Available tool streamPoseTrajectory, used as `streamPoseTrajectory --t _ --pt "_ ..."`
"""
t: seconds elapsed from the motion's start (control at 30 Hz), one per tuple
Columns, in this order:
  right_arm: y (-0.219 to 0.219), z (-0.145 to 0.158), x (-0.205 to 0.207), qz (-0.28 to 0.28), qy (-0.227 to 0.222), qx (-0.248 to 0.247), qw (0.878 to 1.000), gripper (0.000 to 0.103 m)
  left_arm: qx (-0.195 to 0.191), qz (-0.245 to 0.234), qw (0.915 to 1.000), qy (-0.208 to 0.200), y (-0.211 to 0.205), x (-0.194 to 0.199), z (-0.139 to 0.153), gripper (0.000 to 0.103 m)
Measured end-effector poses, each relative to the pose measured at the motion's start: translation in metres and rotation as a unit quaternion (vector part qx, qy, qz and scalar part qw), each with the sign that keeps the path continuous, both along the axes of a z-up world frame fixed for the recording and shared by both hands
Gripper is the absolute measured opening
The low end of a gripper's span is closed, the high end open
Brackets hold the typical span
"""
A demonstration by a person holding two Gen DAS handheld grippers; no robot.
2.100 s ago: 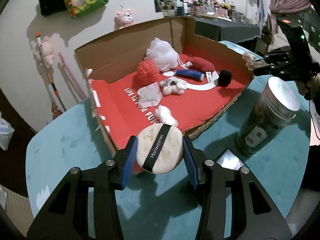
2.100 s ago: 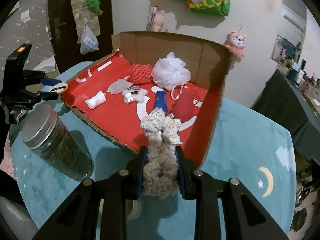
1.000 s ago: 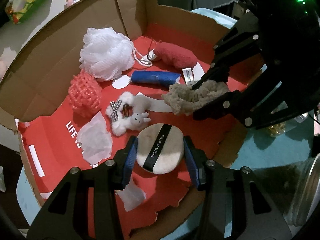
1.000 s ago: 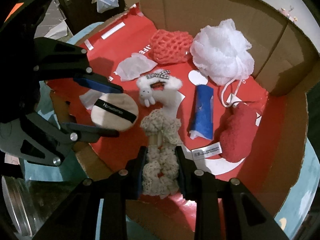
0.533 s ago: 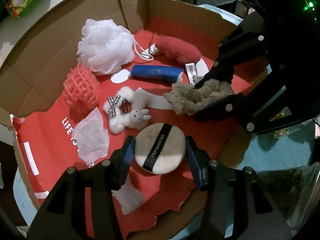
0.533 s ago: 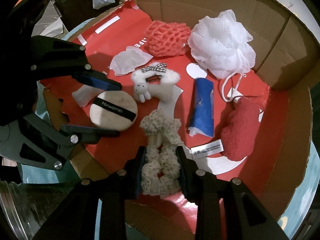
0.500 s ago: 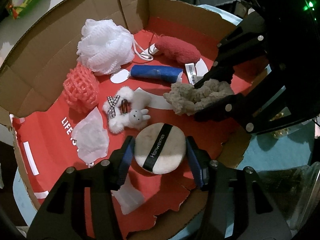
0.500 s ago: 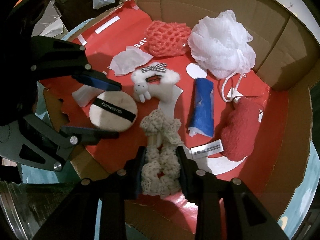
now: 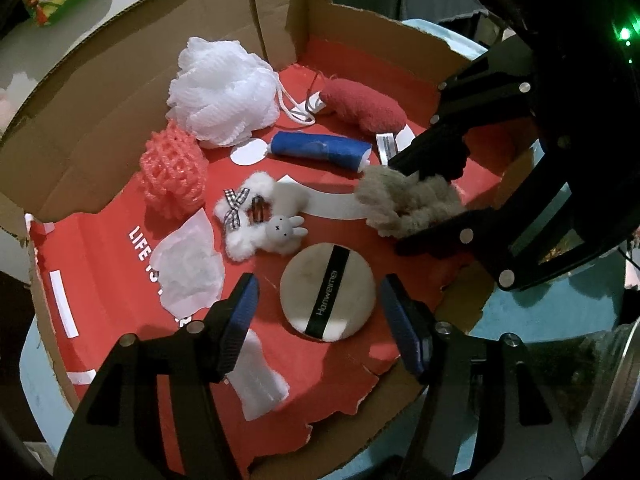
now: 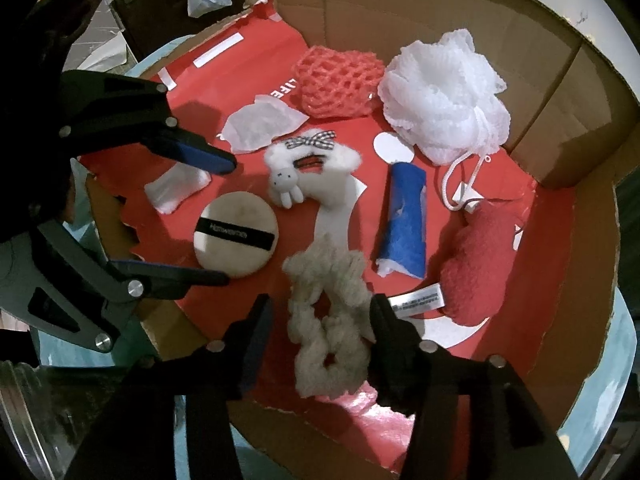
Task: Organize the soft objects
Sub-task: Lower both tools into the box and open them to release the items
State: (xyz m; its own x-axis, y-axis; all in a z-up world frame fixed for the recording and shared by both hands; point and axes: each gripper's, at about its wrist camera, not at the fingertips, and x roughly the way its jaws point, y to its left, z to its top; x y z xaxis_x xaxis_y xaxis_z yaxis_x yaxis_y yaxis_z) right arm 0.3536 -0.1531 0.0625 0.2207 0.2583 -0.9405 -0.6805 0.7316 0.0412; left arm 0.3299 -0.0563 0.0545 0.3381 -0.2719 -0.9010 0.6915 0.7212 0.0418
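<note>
A round beige powder puff (image 9: 328,288) with a black band lies on the red floor of the cardboard box (image 9: 100,92), between the open jaws of my left gripper (image 9: 320,300). It also shows in the right wrist view (image 10: 235,235). A beige knitted scrunchie (image 10: 326,320) lies on the box floor between the open jaws of my right gripper (image 10: 320,332). In the left wrist view the scrunchie (image 9: 408,204) sits by the right gripper's fingers (image 9: 436,152).
In the box lie a white mesh bath pouf (image 9: 224,92), a coral net sponge (image 9: 172,168), a blue roll (image 9: 320,150), a red fluffy pad (image 9: 364,106), a white bunny hair clip (image 9: 260,216) and white tissue pieces (image 9: 188,264). A metal-lidded jar (image 9: 592,380) stands outside at right.
Both grippers have opened. The puff has dropped from the left jaws and the scrunchie from the right jaws onto the box floor.
</note>
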Motion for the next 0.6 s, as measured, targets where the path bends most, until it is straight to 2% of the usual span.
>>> streamPoseTrajectory --t 0.17,0.27,0.47,0.5,0.6 --pt "-0.004 0.01 -0.002 -0.011 -0.012 0.006 1.0 0.055 -0.01 0.016 0.9998 -0.009 0.007 -0.004 0.009 0.062" --pt "-0.012 0.022 -0.004 -0.03 -0.026 0.015 0.999 0.063 -0.027 0.036 0.9989 -0.015 0.016 -0.009 0.018 0.071" --pt "-0.035 0.044 -0.014 -0.086 -0.057 0.033 0.994 0.078 -0.056 0.099 0.993 -0.033 0.036 -0.021 0.037 0.071" --pt "-0.039 0.047 -0.017 -0.1 -0.065 0.034 0.992 0.084 -0.064 0.116 0.9906 -0.034 0.041 -0.024 0.04 0.071" --pt "-0.045 0.054 -0.028 -0.13 -0.084 0.032 0.988 0.089 -0.086 0.153 0.9839 -0.035 0.051 -0.031 0.046 0.075"
